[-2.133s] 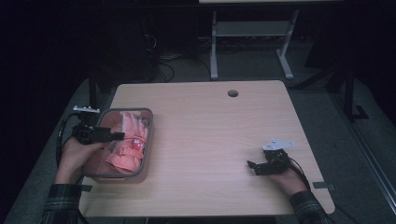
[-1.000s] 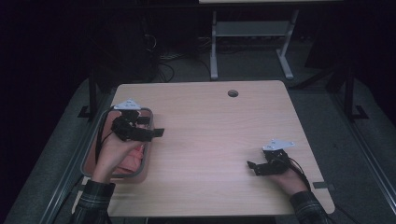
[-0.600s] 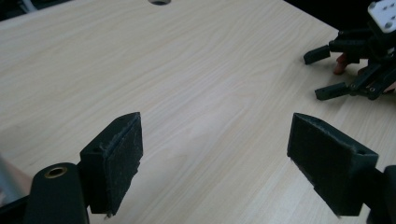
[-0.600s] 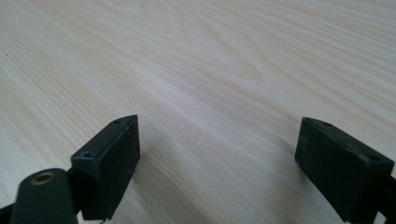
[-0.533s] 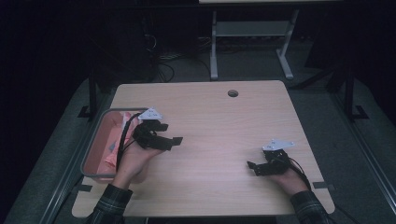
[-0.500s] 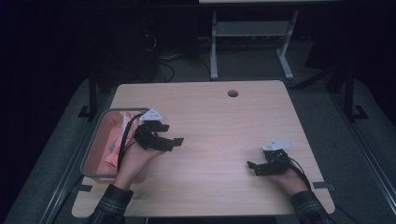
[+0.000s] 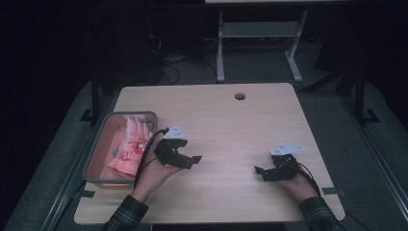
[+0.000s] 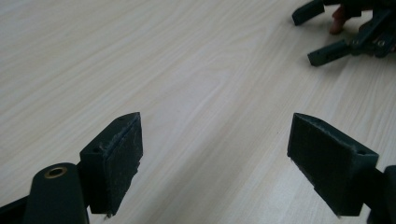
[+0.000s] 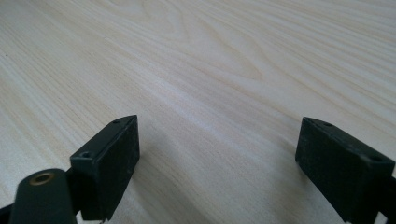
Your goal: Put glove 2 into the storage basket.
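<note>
Left gripper [image 7: 185,161], jaws spread wide and empty, has swung out of the grey bin [image 7: 96,154] and now hangs over bare table [image 7: 231,125] just right of it. Pink gloves [image 7: 129,147] lie inside the bin, so the drop looks finished. Right gripper [image 7: 264,172] stays parked near the table's right side, also gaping with nothing between its jaws.

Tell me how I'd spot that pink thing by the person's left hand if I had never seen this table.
Start at the wooden table and go to its left edge, where a grey tray sits. Inside it lies a pink glove, just beside the open left gripper. It is the one bright, soft thing there; everything near it is grey, black or bare wood.
</note>
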